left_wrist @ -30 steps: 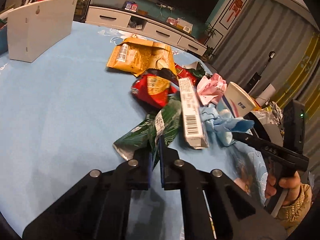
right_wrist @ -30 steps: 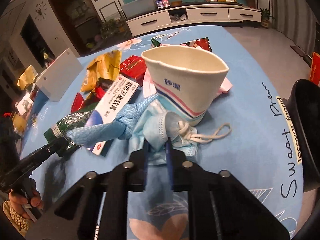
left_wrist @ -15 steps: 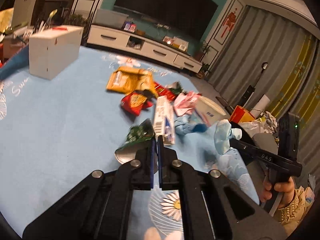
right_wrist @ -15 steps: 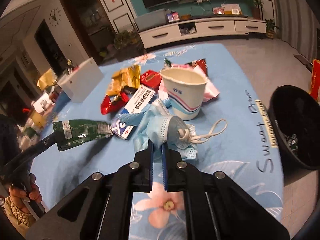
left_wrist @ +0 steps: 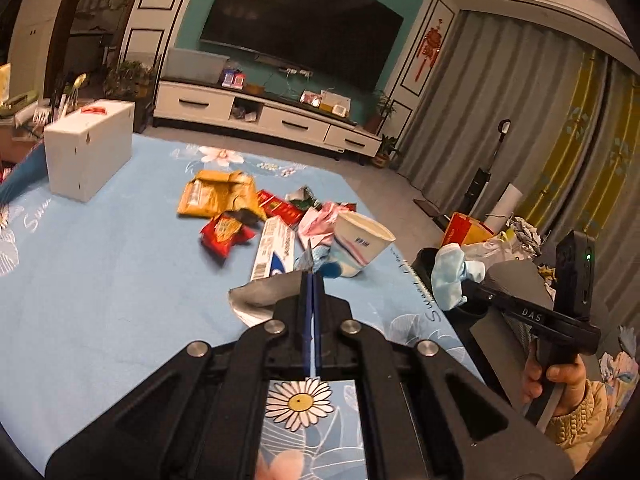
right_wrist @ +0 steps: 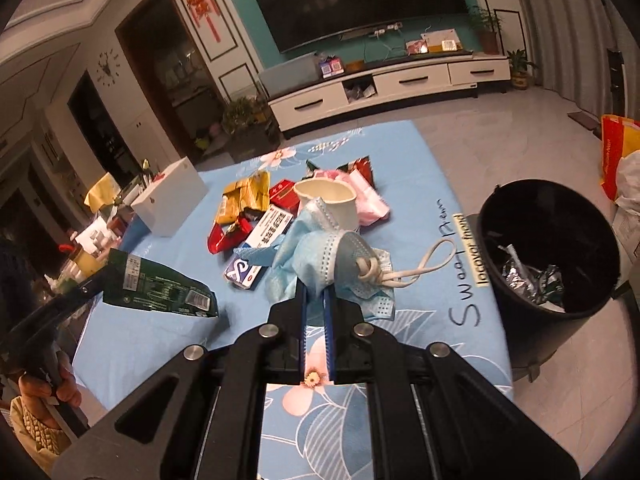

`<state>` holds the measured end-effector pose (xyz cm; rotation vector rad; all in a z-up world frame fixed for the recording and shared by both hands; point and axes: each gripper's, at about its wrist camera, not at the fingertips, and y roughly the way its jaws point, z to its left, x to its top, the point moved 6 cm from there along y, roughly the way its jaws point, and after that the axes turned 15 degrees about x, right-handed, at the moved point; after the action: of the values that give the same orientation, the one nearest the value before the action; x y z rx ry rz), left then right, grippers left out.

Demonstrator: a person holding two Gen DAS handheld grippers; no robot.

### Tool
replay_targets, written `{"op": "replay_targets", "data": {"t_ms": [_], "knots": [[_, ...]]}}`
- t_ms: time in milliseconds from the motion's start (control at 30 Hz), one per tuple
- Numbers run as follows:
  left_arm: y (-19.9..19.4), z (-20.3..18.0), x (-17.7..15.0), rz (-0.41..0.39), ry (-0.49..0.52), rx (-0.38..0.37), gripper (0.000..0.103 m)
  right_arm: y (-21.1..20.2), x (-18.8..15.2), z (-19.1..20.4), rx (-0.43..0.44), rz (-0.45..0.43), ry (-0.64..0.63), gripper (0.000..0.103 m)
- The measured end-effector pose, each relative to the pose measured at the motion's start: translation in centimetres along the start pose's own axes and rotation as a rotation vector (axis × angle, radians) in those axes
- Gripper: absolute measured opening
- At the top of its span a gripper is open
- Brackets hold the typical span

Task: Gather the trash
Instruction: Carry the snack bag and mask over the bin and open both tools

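Both tongs have come up off the blue floral tablecloth (right_wrist: 168, 344) with their catches. A second ago the left gripper (left_wrist: 311, 280) was only pinching the edge of the green snack wrapper (right_wrist: 158, 284) where it lay beside the medicine box; now it is clenched on it, and the wrapper hangs clear of the cloth at about nine o'clock in the right wrist view. The right gripper (right_wrist: 316, 294), then nosing into the blue face mask (right_wrist: 320, 248) under the paper cup (right_wrist: 328, 200), is likewise clamped on it, the mask bunched above the jaws with its white ear loop (right_wrist: 420, 264) dangling toward three o'clock. The black trash bin (right_wrist: 548, 256) stands off the table's edge at three o'clock, already holding foil scraps. Two pieces look ready to carry there. Left on the cloth at twelve o'clock: the cup, medicine box (right_wrist: 260, 240), yellow packet (right_wrist: 244, 196), red wrappers and pink wrapper (right_wrist: 368, 200).
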<state>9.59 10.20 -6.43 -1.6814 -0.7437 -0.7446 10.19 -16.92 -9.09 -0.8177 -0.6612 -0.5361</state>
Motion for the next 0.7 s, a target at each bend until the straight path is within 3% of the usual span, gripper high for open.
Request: {"op": "replay_targets", "data": {"t_ms": [400, 700], "knots": [[-2.2, -7.1, 4.1, -0.096, 0.083, -0.11, 0.002, -5.3, 1.3, -3.7, -0.043, -0.127, 0.056, 0.008], [0.7, -15.8, 5.8, -0.088, 0.17, -0.224, 0.002, -8.8, 1.9, -8.7, -0.104, -0.218, 0.123, 0.009]]}}
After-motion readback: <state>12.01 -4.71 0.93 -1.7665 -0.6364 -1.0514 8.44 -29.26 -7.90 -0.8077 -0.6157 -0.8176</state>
